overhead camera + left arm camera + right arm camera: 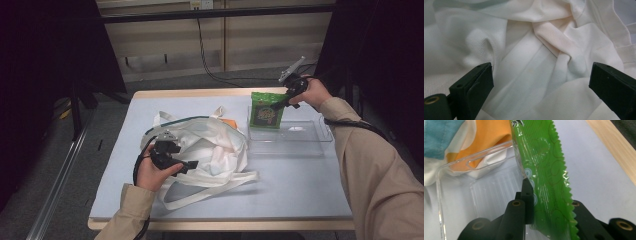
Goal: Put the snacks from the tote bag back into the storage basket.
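Our right gripper (276,104) pinches the green snack packet (266,110) by its edge, holding it upright at the left end of the clear tray (300,142).

We judge the unpacking partly done: one packet is out of the white tote bag (210,150) and poised over the tray, not yet released. Our left gripper (192,166) rests with jaws spread wide over the crumpled cloth, holding nothing. Something orange peeks from the bag's mouth beside the tray, so we likely have more to lift out; the tray holds nothing else.
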### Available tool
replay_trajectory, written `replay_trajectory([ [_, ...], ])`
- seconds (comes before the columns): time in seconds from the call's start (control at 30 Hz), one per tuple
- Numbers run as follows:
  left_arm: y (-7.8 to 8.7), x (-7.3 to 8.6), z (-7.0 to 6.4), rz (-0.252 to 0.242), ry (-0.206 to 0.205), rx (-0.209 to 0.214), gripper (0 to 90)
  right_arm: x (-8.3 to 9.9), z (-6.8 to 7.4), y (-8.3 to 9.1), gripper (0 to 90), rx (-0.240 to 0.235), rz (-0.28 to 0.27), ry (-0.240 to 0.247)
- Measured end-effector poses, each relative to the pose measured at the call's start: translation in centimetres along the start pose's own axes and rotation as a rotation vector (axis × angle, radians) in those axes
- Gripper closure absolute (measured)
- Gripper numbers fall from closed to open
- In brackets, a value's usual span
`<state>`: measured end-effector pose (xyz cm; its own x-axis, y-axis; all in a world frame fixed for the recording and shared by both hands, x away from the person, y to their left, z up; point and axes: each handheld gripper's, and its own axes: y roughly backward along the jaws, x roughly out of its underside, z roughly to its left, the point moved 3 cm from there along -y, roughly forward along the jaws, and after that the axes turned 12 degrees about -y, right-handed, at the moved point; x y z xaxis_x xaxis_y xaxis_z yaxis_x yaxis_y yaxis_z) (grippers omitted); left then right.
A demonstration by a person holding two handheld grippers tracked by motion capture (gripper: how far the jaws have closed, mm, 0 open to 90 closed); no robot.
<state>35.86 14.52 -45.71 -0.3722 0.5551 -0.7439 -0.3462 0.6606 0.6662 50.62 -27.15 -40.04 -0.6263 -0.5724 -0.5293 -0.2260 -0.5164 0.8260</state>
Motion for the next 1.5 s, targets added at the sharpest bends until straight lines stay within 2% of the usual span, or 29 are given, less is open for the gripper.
replay_trajectory([
  [0.4, -0.02, -0.03, -0.05, -0.002, -0.006, -0.001, 5.4, -0.29, -0.29, -0.38, 73.3, 0.033, -0.032, -0.007],
  [0.83, -0.04, -0.03, -0.10, 0.005, -0.010, 0.000, 5.4, -0.23, -0.50, -0.58, 68.8, 0.063, -0.022, -0.024],
  [1.27, -0.09, -0.02, -0.12, 0.006, -0.012, 0.003, 5.4, -0.18, -0.61, -0.81, 53.6, 0.090, -0.020, -0.057],
  [1.5, -0.28, 0.00, -0.22, 0.002, -0.006, 0.005, 5.4, -0.12, -0.56, -0.60, 41.5, 0.096, -0.025, -0.071],
])
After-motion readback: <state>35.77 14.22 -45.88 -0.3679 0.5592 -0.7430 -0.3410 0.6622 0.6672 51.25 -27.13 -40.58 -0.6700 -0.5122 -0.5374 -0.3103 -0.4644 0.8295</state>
